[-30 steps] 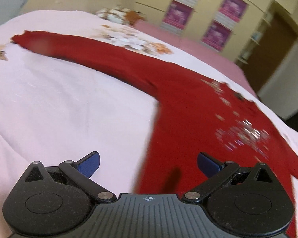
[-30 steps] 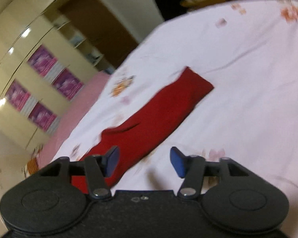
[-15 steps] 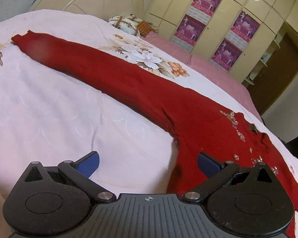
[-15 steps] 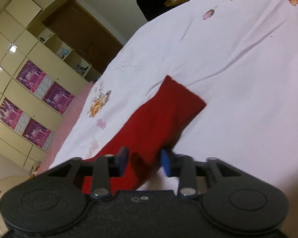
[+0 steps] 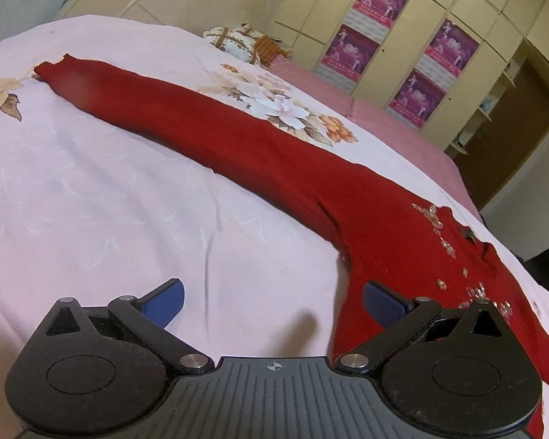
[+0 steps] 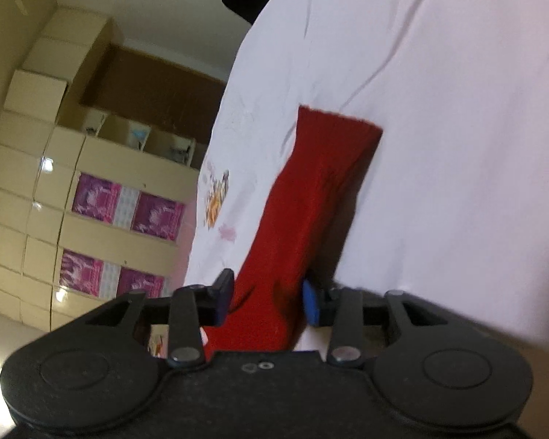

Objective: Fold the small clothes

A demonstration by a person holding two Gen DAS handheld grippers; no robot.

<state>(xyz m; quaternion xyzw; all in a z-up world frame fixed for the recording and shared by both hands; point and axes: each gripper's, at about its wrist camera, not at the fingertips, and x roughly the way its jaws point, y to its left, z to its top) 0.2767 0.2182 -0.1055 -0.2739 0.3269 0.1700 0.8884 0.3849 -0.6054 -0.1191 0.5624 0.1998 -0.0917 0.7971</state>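
Red sweater (image 5: 282,168) sleeve pinched in right claw (image 6: 267,298); hem cut off.

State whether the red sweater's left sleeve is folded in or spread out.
Spread out: in the left wrist view the sleeve of the red sweater lies straight across the bedsheet, unfolded.

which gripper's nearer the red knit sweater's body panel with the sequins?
Left. The left gripper hovers open at the side edge of the red knit sweater body. The right gripper is shut on a sleeve, away from the body.
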